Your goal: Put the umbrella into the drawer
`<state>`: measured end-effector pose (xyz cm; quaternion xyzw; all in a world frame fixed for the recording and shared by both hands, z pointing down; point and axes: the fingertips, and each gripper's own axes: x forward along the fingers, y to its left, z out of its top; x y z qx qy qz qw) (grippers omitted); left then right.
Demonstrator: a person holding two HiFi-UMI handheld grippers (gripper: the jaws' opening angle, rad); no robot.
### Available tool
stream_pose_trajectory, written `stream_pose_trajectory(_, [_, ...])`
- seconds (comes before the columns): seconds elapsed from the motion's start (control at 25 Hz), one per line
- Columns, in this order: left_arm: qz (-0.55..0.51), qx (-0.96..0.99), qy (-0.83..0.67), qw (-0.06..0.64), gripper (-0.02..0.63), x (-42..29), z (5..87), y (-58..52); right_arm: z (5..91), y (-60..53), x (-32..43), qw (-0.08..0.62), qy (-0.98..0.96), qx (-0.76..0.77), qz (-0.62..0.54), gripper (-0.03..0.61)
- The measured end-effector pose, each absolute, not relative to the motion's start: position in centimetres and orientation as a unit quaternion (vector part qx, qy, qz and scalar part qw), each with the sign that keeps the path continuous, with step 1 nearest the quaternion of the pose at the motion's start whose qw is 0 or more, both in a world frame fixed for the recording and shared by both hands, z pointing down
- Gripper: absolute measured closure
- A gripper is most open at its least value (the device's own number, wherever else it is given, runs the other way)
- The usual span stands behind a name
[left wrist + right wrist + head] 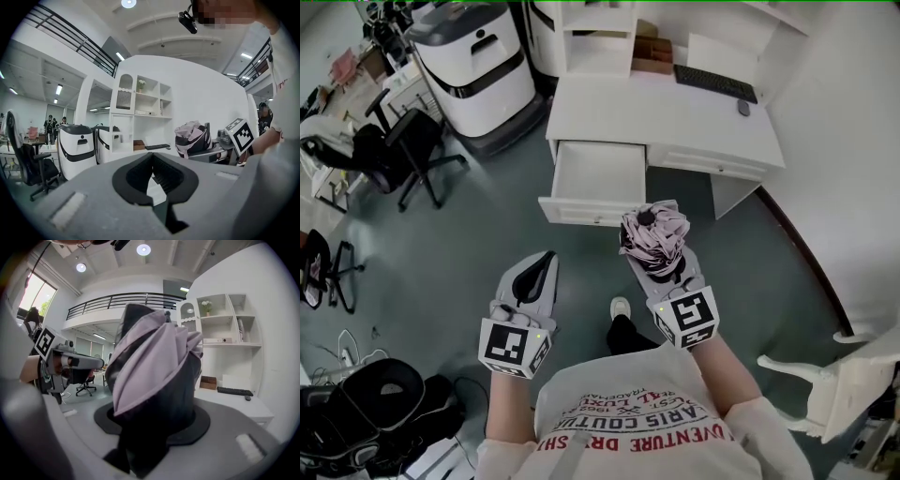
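Right gripper view puts your right gripper (660, 270) clenched on the folded umbrella (154, 366), whose lilac and dark folds bulge loosely out of the jaws. Your left gripper (153, 161) has its jaws closed together on nothing and hangs beside the right one.

In the head view the umbrella is up in the air, just short of the front right corner of the open drawer (579, 210), which is pulled out at the left end of the desk (661, 117). It is not over the opening yet.

The main risk, as I judge it, is the slack canopy. A fold could snag on the drawer's front panel or side rim as you lower it. A low approach could also bump that panel and nudge the drawer shut. If your grip is mostly on cloth, the bundle may slide out early.
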<state>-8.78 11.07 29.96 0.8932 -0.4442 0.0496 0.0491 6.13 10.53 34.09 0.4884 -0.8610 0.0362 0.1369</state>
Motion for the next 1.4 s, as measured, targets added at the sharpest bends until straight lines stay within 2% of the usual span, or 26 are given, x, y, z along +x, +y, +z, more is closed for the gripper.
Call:
stream_pose_trajectory(0.36, [0.062, 0.896, -0.436, 0.060, 0.609, -2.6, 30.9, -1.9, 36.2, -2.6, 10.1, 0.150, -0.874, 0.458, 0.060, 0.376])
stream_pose_trajectory(0.76, [0.084, 0.893, -0.433, 0.090, 0.609, -1.4, 33.8, -9.3, 39.7, -10.0, 10.5, 0.179, -0.881, 0.429, 0.092, 0.376])
stream_pose_trajectory(1.24, [0.088, 0.917, -0.367, 0.128, 0.610, -2.6, 38.9, -21.0, 49.4, -19.5, 6.8, 0.291, -0.876, 0.356, 0.144, 0.373])
stream_pose_trajectory(1.4, [0.095, 0.915, -0.358, 0.162, 0.609, -3.7, 42.1, -22.7, 54.7, -20.1, 5.5, 0.346, -0.862, 0.318, 0.187, 0.373])
